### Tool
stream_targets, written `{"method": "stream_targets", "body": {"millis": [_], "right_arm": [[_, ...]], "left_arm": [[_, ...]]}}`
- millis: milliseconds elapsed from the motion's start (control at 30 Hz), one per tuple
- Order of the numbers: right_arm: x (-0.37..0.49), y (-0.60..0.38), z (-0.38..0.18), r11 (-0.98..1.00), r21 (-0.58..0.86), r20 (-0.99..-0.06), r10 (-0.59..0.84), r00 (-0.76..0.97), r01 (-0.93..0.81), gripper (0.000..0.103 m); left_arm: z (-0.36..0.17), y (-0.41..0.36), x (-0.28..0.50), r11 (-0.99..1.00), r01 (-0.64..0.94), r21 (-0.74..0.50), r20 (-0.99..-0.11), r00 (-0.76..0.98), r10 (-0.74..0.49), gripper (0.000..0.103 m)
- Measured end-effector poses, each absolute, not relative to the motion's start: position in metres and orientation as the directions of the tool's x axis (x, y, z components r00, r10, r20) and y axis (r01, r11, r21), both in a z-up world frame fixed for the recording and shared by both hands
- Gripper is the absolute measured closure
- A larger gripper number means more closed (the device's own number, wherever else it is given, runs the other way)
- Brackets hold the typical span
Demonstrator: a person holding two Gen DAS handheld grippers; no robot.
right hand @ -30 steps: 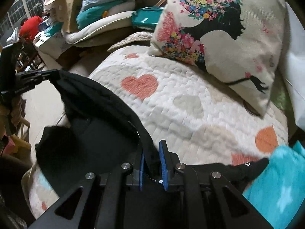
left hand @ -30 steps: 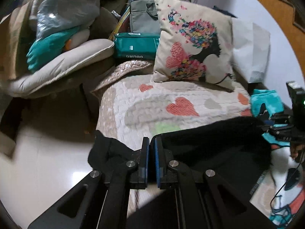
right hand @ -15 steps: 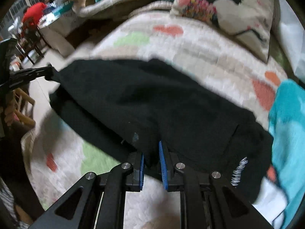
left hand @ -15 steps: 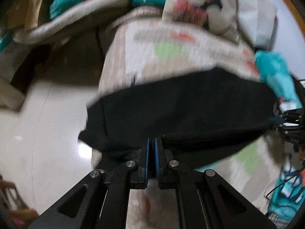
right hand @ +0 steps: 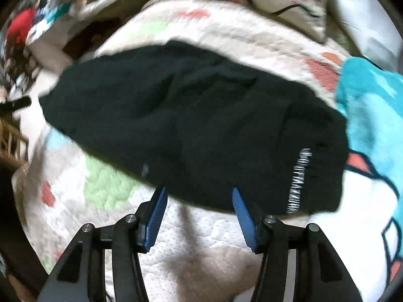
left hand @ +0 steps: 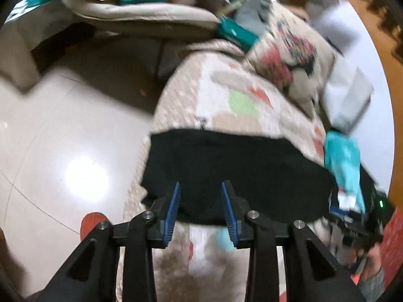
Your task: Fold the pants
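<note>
The black pants (left hand: 236, 171) lie folded in a flat band across the quilted bed cover (left hand: 221, 93). In the right wrist view the pants (right hand: 191, 120) show white lettering near their right end. My left gripper (left hand: 200, 196) hangs over the near edge of the pants with its jaws opening; the cloth lies under the gap and the blue pads (left hand: 173, 206) do not press it. My right gripper (right hand: 199, 198) stands at the pants' near hem, jaws opening wide, pads (right hand: 157, 216) free of the cloth. The right gripper's body (left hand: 357, 216) shows at the far right of the left wrist view.
A flowered pillow (left hand: 289, 58) leans at the head of the bed. A turquoise blanket (right hand: 372, 110) lies right of the pants. Glossy floor tiles (left hand: 63, 151) spread to the left of the bed, with a cushioned chair (left hand: 141, 15) and clutter behind.
Both grippers carried the lifted pants edge toward the near side and down, laying it over the rest. Both jaws, shut on the cloth before, have let go and stand apart.
</note>
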State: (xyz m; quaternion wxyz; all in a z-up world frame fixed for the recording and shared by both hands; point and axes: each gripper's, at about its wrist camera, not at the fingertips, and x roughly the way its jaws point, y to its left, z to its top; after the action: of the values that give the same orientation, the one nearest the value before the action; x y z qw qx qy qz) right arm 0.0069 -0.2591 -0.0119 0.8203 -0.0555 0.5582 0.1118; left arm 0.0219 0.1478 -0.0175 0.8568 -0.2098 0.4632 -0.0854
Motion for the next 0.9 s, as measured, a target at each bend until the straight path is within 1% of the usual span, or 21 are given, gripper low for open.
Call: {"method": "stream_targets", "body": {"millis": [33, 100, 167, 200, 300, 367, 433, 500, 567, 600, 667, 767, 900], "right_arm": [[0.007, -0.262, -0.006, 0.972, 0.057, -0.917, 0.141, 0.372, -0.229, 0.044], [0.013, -0.265, 0.002, 0.974, 0.096, -0.899, 0.174, 0.402, -0.206, 0.044], [0.021, -0.263, 0.006, 0.977, 0.102, -0.89, 0.174, 0.421, -0.187, 0.044], [0.027, -0.256, 0.007, 0.979, 0.097, -0.89, 0.166, 0.426, -0.178, 0.044], [0.043, -0.249, 0.002, 0.984, 0.08, -0.894, 0.142, 0.424, -0.161, 0.044], [0.049, -0.254, -0.001, 0.989, 0.05, -0.896, 0.107, 0.432, -0.142, 0.045], [0.059, -0.275, -0.001, 0.996, 0.03, -0.892, 0.064, 0.447, -0.085, 0.045], [0.069, -0.3, 0.004, 0.999, 0.04, -0.883, 0.037, 0.467, -0.005, 0.045], [0.081, -0.334, 0.01, 0.992, 0.087, -0.875, 0.034, 0.482, 0.089, 0.044], [0.086, -0.349, 0.012, 0.986, 0.105, -0.872, 0.03, 0.489, 0.127, 0.044], [0.095, -0.36, 0.015, 0.983, 0.113, -0.872, 0.027, 0.489, 0.147, 0.044], [0.116, -0.339, 0.016, 0.993, 0.096, -0.881, 0.05, 0.471, 0.074, 0.044], [0.153, -0.27, 0.004, 0.984, 0.082, -0.891, 0.143, 0.43, -0.158, 0.044]], "left_arm": [[-0.018, 0.146, 0.028, 0.902, -0.071, -0.425, -0.768, 0.556, -0.318, 0.07], [-0.022, 0.134, 0.041, 0.927, -0.105, -0.359, -0.809, 0.53, -0.253, 0.07], [-0.033, 0.118, 0.056, 0.945, -0.141, -0.294, -0.85, 0.491, -0.191, 0.07], [-0.039, 0.114, 0.06, 0.945, -0.157, -0.287, -0.861, 0.474, -0.183, 0.07], [-0.062, 0.1, 0.072, 0.937, -0.172, -0.303, -0.884, 0.417, -0.209, 0.07], [-0.077, 0.093, 0.071, 0.947, -0.146, -0.286, -0.898, 0.385, -0.211, 0.07], [-0.085, 0.09, 0.066, 0.957, -0.125, -0.262, -0.906, 0.372, -0.199, 0.07], [-0.083, 0.087, 0.064, 0.966, -0.104, -0.238, -0.907, 0.379, -0.182, 0.068], [-0.083, 0.083, 0.061, 0.969, -0.099, -0.225, -0.911, 0.374, -0.174, 0.062], [-0.083, 0.081, 0.06, 0.97, -0.102, -0.219, -0.913, 0.372, -0.166, 0.062], [-0.083, 0.074, 0.06, 0.979, -0.102, -0.178, -0.919, 0.373, -0.128, 0.06], [-0.083, 0.066, 0.059, 0.984, -0.115, -0.134, -0.921, 0.38, -0.081, 0.058], [-0.084, 0.07, 0.055, 0.979, -0.145, -0.141, -0.915, 0.397, -0.073, 0.055]]}}
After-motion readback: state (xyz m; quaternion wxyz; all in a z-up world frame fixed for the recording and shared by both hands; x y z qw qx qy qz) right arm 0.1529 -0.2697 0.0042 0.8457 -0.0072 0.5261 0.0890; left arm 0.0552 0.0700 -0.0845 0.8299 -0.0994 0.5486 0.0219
